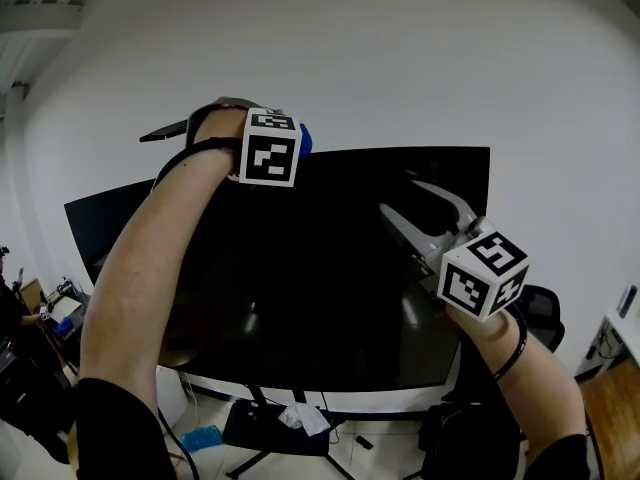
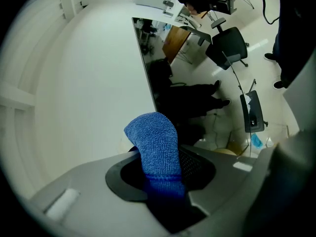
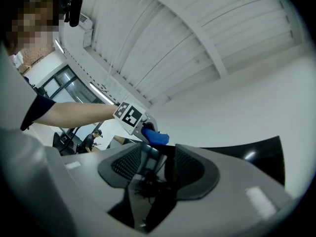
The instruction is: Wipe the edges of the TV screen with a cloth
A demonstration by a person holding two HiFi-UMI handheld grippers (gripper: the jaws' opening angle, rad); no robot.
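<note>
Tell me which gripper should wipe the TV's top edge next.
Left. The left gripper is shut on the blue cloth at the top edge of the TV; the right gripper is open and empty, lower down.

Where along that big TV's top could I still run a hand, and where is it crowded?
Free: the top edge of the large black TV screen, from the blue terry cloth pinched in the left tongs rightward to the corner; bare white wall above. Crowded: the floor around the stand below.

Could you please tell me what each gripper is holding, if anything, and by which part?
The left gripper grips the blue cloth by its lower end, the rest sticking out past its jaws. The right gripper is open and empty.
</note>
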